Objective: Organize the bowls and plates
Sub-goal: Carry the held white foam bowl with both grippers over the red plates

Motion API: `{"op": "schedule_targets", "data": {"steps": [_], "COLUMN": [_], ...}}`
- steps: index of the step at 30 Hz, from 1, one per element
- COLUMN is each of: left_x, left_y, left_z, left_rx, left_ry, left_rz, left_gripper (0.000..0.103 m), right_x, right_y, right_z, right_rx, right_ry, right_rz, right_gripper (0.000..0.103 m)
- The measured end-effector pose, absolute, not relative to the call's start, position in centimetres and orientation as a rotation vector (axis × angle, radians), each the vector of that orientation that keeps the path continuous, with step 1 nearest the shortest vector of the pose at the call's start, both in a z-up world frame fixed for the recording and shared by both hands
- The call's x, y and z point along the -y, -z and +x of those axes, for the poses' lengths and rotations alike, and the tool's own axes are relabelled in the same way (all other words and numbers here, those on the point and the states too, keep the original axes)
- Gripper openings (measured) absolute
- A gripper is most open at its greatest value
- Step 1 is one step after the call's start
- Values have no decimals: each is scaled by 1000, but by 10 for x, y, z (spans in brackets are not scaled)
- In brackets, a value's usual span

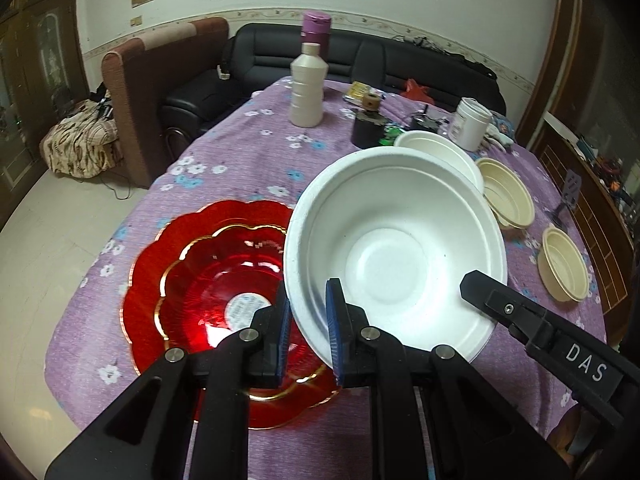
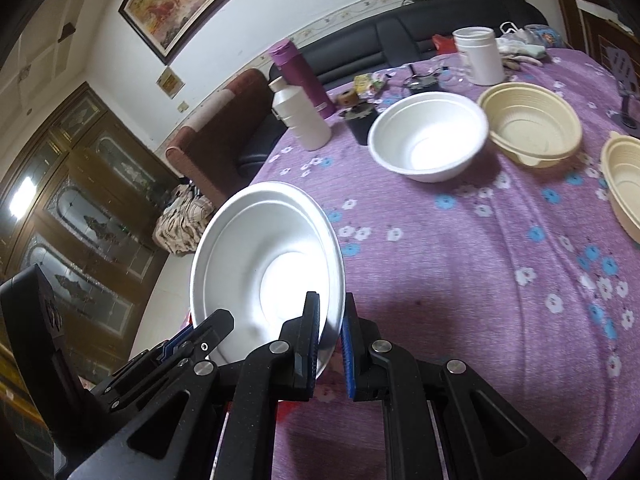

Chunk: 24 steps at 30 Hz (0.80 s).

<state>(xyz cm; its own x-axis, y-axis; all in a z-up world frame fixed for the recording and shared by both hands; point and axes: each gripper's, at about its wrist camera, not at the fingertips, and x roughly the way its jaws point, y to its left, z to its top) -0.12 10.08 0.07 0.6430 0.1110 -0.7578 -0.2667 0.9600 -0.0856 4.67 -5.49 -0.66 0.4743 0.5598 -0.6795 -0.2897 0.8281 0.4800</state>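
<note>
Only my left camera shows the red plate (image 1: pixel 208 288), flat on the purple cloth (image 1: pixel 240 168) at 8 o'clock under the left gripper (image 1: pixel 308 320); only my right camera shows the painting (image 2: pixel 176 0); I hold the white bowl (image 1: pixel 394 256) off the cloth, tilted, mouth toward both cameras, empty; left jaws pinch its near rim, right gripper (image 2: pixel 330 340) pinches the opposite rim; second white bowl (image 2: pixel 428 136) and beige bowls (image 2: pixel 532 120) sit empty at 1 o'clock.
</note>
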Motion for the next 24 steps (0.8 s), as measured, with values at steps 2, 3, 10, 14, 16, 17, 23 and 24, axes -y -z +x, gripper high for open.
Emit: {"op": "schedule_targets", "data": {"steps": [2,3,10,14,16,17,23,24], "left_x": [-106,-108,-120,-124,-126,-128,-142,-145], "left_y": [0,1,2,3,4,4,-5,-8], "left_z": [-3,-3,-7,-8,-9,-9,-10,-10], "left_rx": [-846,-847,-847,-848,-850,-850,-833,-825], "left_ry": [-226,-230,-250,-258,-261,-263,-283,-290], "left_rz": [-202,-204,-218,-221,-225,-226,-240,-240], "left_gripper": [15,15,15,15,15,15,15,15], "right_x": [49,45,31,25,23,20,2,-2], "right_y": [7,7,8,9,9,9,-2,-6], "right_z": [48,48,47,46,45,45,51,52], "right_rx": [-947,-948,-958,-961,-964,-965,-961,-955], "right_ry": [-542,-546,-565,-570,-573,-574,-600,-607], "right_rz": [312,310,297,293,290,289,264,257], "right_gripper": [10,10,10,10,10,10,9,9]}}
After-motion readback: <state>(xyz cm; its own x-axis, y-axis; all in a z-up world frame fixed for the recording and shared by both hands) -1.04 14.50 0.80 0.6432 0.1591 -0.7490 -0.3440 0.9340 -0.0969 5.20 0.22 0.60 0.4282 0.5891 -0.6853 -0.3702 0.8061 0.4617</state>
